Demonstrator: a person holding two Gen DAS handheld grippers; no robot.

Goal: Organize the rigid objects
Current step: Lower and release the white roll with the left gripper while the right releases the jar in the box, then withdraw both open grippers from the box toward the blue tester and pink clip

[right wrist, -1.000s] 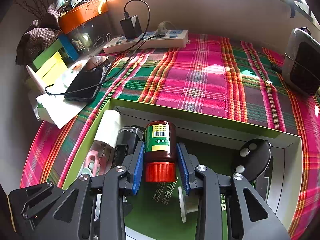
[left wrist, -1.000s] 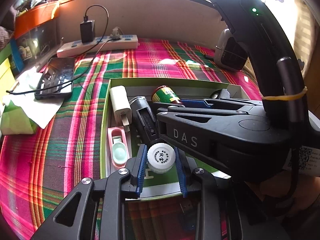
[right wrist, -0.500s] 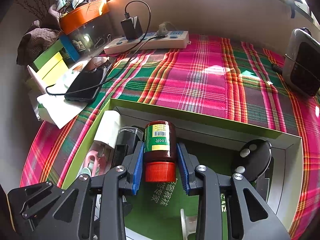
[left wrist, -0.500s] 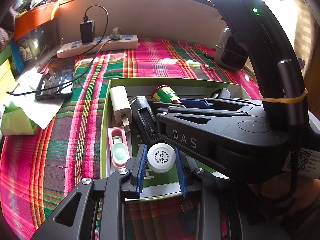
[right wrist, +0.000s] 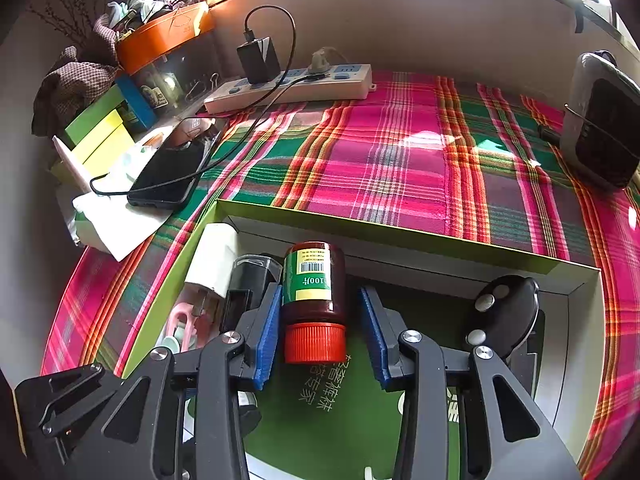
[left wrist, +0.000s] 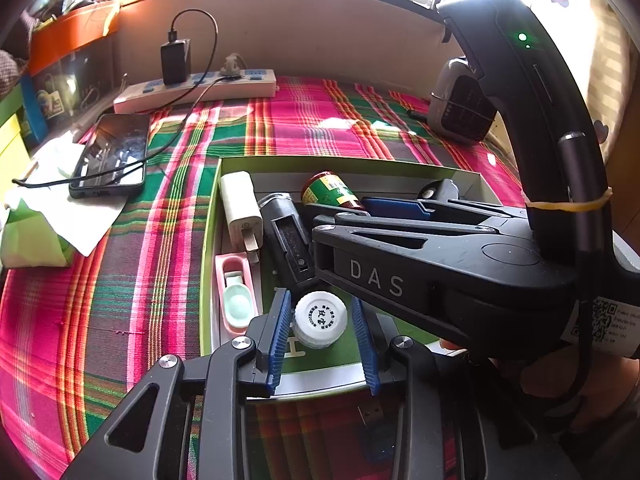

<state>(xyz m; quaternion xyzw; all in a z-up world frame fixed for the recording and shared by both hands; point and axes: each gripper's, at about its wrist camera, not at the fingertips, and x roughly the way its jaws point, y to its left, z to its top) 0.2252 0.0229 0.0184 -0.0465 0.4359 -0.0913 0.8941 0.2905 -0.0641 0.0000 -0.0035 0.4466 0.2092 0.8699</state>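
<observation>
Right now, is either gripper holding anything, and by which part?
Right gripper: nothing; jaws stand apart beside the red-capped bottle. Left gripper: white-capped bottle sits between its jaws, contact unclear.

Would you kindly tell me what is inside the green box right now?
In the green box: white charger, black case, pink holder, brown bottle, white-capped bottle, black fob. Right tongs hide the floor's middle.

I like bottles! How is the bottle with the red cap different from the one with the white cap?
The brown bottle lies on its side, while the white-capped bottle shows us its top. The brown one's cap is red and ribbed; the other's is white with printed writing. Both sit in the green box, each between an open gripper's blue pads.
</observation>
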